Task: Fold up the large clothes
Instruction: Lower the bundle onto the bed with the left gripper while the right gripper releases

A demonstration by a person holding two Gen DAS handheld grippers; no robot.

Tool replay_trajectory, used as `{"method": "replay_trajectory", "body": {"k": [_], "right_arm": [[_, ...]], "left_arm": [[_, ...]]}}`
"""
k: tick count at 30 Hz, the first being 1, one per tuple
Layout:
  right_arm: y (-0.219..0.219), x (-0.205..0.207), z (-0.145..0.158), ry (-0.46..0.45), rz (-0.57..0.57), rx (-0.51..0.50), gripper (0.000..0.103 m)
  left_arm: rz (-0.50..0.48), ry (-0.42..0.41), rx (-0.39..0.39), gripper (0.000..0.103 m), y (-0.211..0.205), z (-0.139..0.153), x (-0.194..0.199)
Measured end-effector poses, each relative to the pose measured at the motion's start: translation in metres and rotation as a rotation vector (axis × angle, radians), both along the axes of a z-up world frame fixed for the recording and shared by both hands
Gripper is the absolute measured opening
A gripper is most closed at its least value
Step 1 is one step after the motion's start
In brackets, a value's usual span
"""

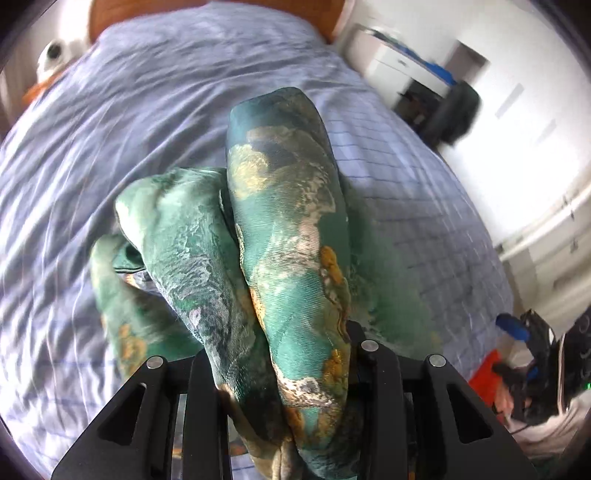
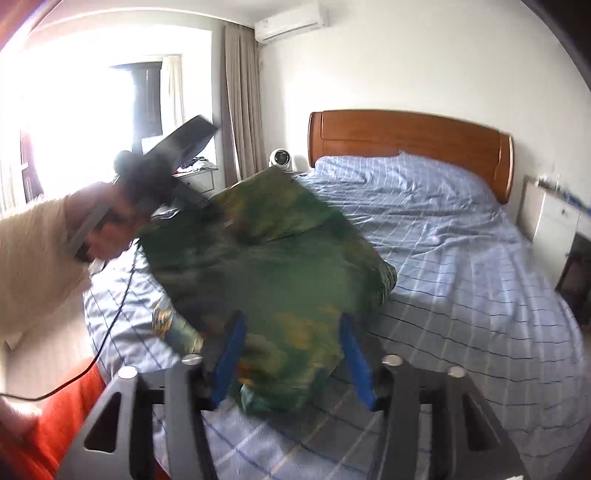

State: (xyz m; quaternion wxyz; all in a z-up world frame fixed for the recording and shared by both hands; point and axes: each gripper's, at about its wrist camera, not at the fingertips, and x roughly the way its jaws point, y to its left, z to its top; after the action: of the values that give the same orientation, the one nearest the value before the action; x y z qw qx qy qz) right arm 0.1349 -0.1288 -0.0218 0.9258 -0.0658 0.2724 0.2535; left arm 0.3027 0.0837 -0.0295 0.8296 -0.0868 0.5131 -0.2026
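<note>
Between the black fingers of the left tool [image 1: 280,369] a thick bundle of the green patterned garment [image 1: 288,236] was pinched, the fingers pressed in against the cloth on both sides. From that grip the fabric ran forward in two rounded folds, one long roll in the middle and a shorter one to its left, with a further loose part trailing off lower left. All of it hung over the bed [image 1: 129,122], whose pale blue checked sheet lay wrinkled beneath. At the far end of the bed stood a wooden headboard [image 1: 110,14], and a white bedside cabinet [image 1: 391,62] sat to the right of it against the wall.

Seen from the right wrist camera, the right tool [image 2: 291,354] had its blue fingers [image 2: 231,354] spread well apart, with the near end of the garment [image 2: 266,266] lying between them; whether either finger touched the cloth could not be told through the blur. The garment rose from there in a dark green heap toward the left tool [image 2: 173,162], which was held up at the left by a person in a cream sleeve [image 2: 33,251]. A black cable [image 2: 110,317] trailed down from that side across the sheet. Behind, a small white fan [image 2: 281,158] stood beside the headboard [image 2: 406,133], and an air conditioner [image 2: 291,20] was mounted high on the wall.
</note>
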Motion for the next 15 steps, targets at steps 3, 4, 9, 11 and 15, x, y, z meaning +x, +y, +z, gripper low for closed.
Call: {"method": "replay_trajectory", "body": {"k": [3, 4, 9, 11, 15], "right_arm": [[0.013, 0.023, -0.004, 0.064, 0.059, -0.007, 0.043], [0.018, 0.029, -0.007, 0.083, 0.078, -0.008, 0.043], [0.062, 0.058, -0.047, 0.167, 0.151, -0.061, 0.043], [0.071, 0.067, -0.068, 0.212, 0.164, -0.101, 0.043], [0.080, 0.078, -0.112, 0.337, 0.138, -0.138, 0.043]], "left_arm": [[0.042, 0.023, -0.035, 0.032, 0.022, -0.021, 0.000], [0.056, 0.027, -0.055, 0.033, 0.031, -0.030, -0.001], [0.093, 0.047, -0.141, 0.036, 0.057, -0.057, -0.003], [0.110, 0.073, -0.145, 0.040, 0.062, -0.072, 0.000], [0.141, 0.113, -0.210, 0.045, 0.075, -0.105, 0.001]]}}
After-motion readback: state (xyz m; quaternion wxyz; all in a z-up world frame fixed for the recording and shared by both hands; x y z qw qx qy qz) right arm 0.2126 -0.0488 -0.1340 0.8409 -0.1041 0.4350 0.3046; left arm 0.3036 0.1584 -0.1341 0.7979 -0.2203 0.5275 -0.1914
